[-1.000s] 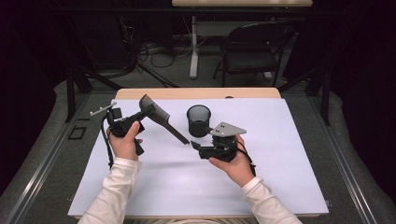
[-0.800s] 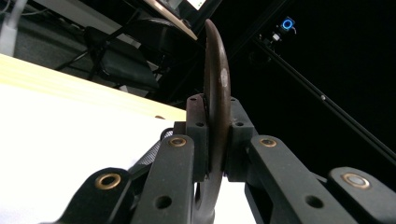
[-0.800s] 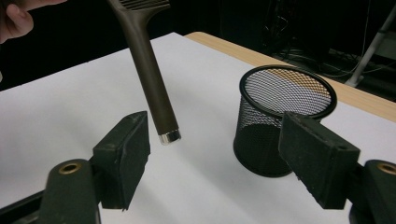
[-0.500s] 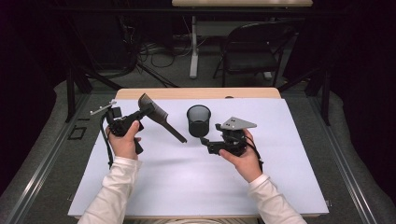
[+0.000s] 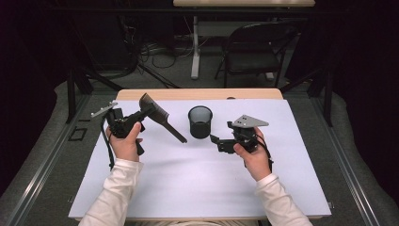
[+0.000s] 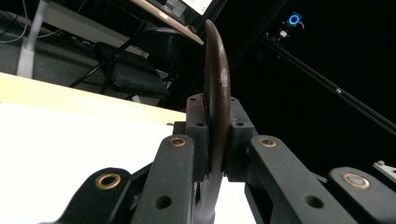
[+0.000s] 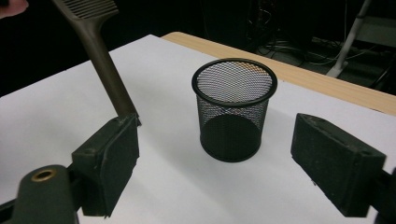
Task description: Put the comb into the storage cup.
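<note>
Right tongs: pulled back from the comb's handle tip since a second ago, now sitting just right of and in front of the mesh cup. Their jaws have just been opening; right gripper view shows the pads well apart with nothing between them, the cup standing beyond the gap.

Left tongs: position unchanged, clamped on the comb at its head end. Left gripper view shows the comb edge-on, pinched tight between both pads.

Reading: the comb has passed to the left tongs alone. Likely next step is lowering it, handle first, into the cup; the right side looks free to steady the cup.

Comb: dark brown, fine teeth along a broad head, long narrow handle. Held in the air above the white tabletop, handle slanting down toward the cup, tip just short of its left side.

Cup: black wire mesh, upright, empty.
</note>
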